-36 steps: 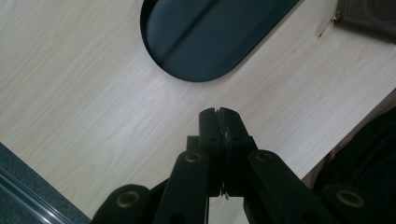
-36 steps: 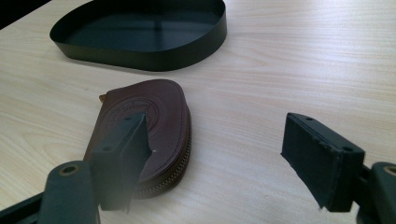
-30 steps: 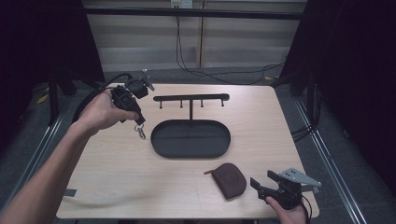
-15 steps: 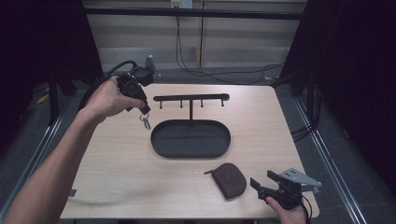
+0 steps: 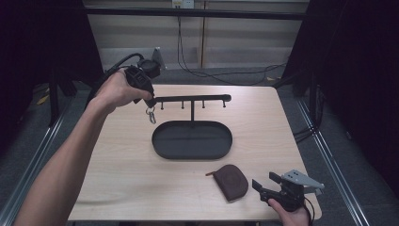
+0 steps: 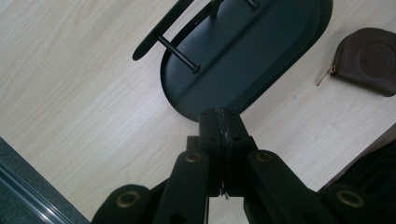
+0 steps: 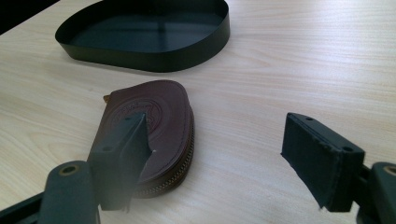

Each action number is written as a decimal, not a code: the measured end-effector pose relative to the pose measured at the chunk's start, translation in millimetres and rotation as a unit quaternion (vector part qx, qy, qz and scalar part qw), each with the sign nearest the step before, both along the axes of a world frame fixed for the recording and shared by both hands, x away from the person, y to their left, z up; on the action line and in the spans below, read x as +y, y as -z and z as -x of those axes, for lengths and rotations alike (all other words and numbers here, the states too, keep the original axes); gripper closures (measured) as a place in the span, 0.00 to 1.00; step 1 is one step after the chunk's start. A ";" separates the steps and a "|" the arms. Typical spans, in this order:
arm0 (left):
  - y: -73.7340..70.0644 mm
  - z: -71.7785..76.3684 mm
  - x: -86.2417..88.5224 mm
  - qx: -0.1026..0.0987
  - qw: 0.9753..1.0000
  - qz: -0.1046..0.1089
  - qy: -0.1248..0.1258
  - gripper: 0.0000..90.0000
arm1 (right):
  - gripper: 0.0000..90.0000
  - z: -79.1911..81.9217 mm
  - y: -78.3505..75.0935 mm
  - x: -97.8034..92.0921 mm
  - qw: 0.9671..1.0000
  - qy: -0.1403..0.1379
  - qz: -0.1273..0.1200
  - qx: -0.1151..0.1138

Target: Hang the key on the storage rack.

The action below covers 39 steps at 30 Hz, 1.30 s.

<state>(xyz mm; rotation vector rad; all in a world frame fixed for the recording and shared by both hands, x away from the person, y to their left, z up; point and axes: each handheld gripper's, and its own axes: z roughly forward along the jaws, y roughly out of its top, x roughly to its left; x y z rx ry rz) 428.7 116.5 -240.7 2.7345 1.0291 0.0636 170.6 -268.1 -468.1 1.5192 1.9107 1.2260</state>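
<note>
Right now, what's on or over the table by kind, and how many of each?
Key rings: 1, the key ring hanging from the left gripper
Stands: 1, the black hook stand with tray
Pouches: 1, the brown zip pouch
Total: 3

A pale wooden table (image 5: 117, 155) carried everything. A black oval tray (image 5: 192, 140) with a hook rail (image 5: 193, 99) stood near its middle. A brown zipped pouch (image 5: 232, 181) lay near the front edge.
</note>
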 end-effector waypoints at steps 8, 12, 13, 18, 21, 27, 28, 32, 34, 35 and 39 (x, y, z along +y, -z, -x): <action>0.5 -11.6 -5.9 0.007 1.000 -0.013 -0.013 0.99 | 0.25 0.0 0.0 0.0 1.000 -0.002 -0.001 0.000; 0.9 -16.6 -10.5 0.011 1.000 -0.011 -0.011 0.99 | 0.25 0.2 -0.2 0.2 1.000 -0.002 0.000 -0.001; 2.1 -18.3 -11.9 0.009 1.000 -0.013 -0.017 0.99 | 0.25 0.2 -0.2 0.1 1.000 -0.003 0.000 0.000; 3.9 -28.5 -12.2 0.013 0.999 -0.015 -0.027 0.99 | 0.25 0.1 -0.1 -0.2 1.000 -0.004 -0.004 0.001; 3.3 -32.5 -12.4 0.013 0.999 -0.014 -0.035 0.99 | 0.25 0.3 -0.1 -0.1 1.000 -0.006 -0.004 -0.001; 2.5 -36.8 -18.7 0.014 0.999 -0.009 -0.034 0.99 | 0.25 0.0 0.0 -0.1 1.000 -0.006 -0.004 0.001; 2.3 -38.4 -19.9 0.016 0.999 -0.006 -0.031 0.99 | 0.25 0.1 0.0 -0.2 1.000 -0.007 -0.004 0.000; 2.6 -43.7 -21.5 0.009 0.999 0.000 -0.046 0.99 | 0.25 0.2 -0.1 -0.4 1.000 -0.008 -0.005 0.002; 3.6 -46.2 -21.0 0.006 0.999 0.002 -0.050 0.99 | 0.25 0.3 -0.2 -0.7 1.000 -0.008 -0.005 0.001; 4.0 -47.4 -20.6 0.005 0.999 0.000 -0.052 0.99 | 0.25 0.3 -0.2 -0.7 1.000 -0.008 -0.005 0.001; 2.1 -51.1 -16.3 -0.001 0.998 0.019 -0.063 0.99 | 0.25 0.1 0.0 -0.8 1.000 -0.010 -0.005 0.001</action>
